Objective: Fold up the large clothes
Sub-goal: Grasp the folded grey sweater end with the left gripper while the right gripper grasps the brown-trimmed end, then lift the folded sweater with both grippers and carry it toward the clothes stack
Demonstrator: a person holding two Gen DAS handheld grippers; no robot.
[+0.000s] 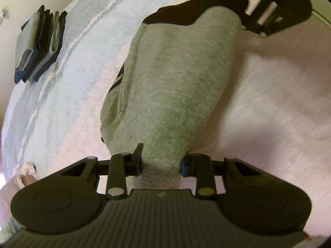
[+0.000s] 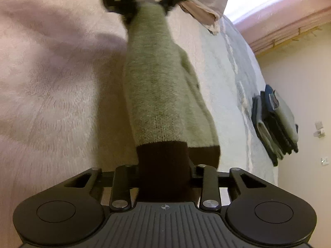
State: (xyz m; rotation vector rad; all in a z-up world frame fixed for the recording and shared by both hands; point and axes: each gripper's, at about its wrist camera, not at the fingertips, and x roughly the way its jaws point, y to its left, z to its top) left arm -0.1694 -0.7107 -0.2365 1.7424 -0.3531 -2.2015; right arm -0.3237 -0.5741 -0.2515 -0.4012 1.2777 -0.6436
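A grey sweater (image 1: 175, 78) stretches lengthwise between the left gripper (image 1: 161, 163) and right gripper (image 2: 165, 173), each clamped on opposite ends.

— Right wrist view: what have I got?

— My right gripper (image 2: 164, 177) is clamped on the dark brown band of the grey-green knit garment (image 2: 163, 95). The garment stretches away from it, above a pink fleecy blanket (image 2: 51, 107).

— Far end?

— My left gripper (image 2: 144, 2), blurred, grips it there; pink pillow (image 2: 206, 6) just beyond.

— Anything right of the garment?

— Pale blue spread (image 2: 229, 95), then a stack of folded clothes (image 2: 275, 124) lying on it.
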